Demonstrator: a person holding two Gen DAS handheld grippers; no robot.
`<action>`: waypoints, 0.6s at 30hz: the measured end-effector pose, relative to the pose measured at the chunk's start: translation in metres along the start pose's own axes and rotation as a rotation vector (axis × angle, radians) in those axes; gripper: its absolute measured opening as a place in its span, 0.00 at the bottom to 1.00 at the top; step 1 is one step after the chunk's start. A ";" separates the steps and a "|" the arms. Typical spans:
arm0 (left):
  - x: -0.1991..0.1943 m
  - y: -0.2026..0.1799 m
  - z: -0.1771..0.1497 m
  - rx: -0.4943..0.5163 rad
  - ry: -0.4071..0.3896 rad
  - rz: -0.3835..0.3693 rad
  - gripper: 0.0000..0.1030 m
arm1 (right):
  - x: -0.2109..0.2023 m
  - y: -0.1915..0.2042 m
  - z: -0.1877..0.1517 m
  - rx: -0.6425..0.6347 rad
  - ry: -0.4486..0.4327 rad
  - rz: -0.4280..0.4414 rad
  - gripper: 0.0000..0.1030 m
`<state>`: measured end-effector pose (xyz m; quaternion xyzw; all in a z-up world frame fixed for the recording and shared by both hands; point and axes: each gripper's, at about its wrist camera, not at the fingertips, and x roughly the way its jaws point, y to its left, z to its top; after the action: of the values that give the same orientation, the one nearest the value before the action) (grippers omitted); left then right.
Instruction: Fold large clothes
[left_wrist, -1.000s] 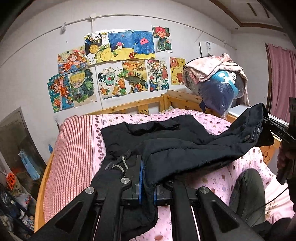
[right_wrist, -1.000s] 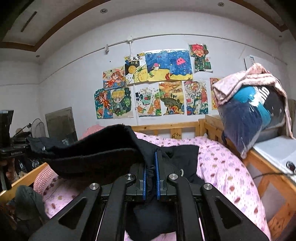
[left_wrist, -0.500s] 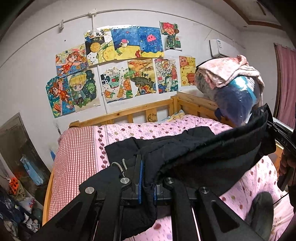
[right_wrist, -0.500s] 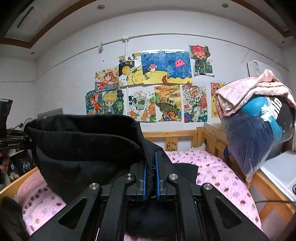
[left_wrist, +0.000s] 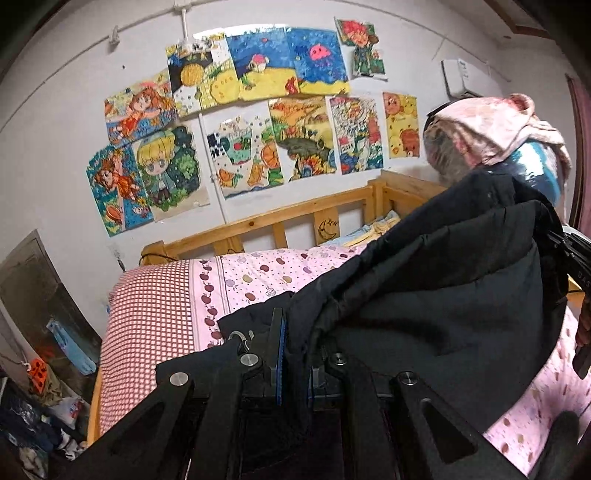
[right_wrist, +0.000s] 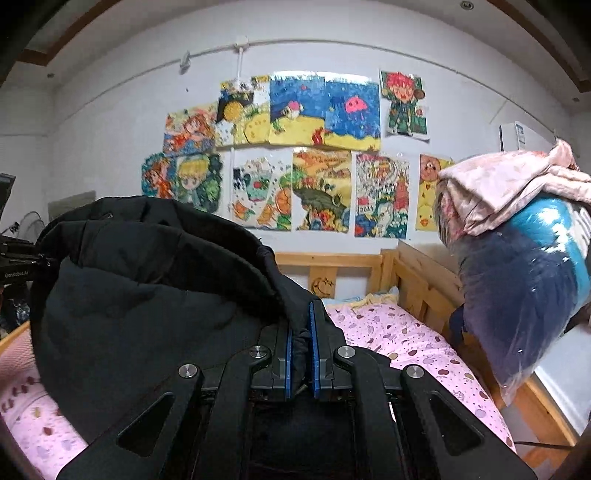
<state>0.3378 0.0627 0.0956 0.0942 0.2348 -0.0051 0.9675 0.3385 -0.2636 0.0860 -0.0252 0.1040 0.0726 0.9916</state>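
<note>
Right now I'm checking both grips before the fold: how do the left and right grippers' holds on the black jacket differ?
The left gripper pinches the black jacket low, near the pink bedspread; the right gripper holds its bunched part higher. The jacket drapes rightward from the left gripper, leftward from the right. Both are shut on it.

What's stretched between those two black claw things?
The black jacket spans from the left gripper to the right gripper, each clamping an edge, held above the pink bedsheet; both views show it.
</note>
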 end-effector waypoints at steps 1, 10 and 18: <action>0.011 0.001 0.002 -0.001 0.006 0.000 0.08 | 0.011 0.000 -0.001 -0.001 0.011 -0.007 0.07; 0.097 0.003 0.004 -0.002 0.071 0.027 0.08 | 0.094 -0.002 -0.015 0.008 0.119 -0.028 0.07; 0.157 0.007 -0.006 -0.036 0.148 0.033 0.09 | 0.146 0.003 -0.036 0.004 0.193 -0.044 0.07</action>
<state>0.4751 0.0765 0.0201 0.0808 0.3043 0.0219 0.9489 0.4724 -0.2423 0.0198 -0.0324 0.1984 0.0479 0.9784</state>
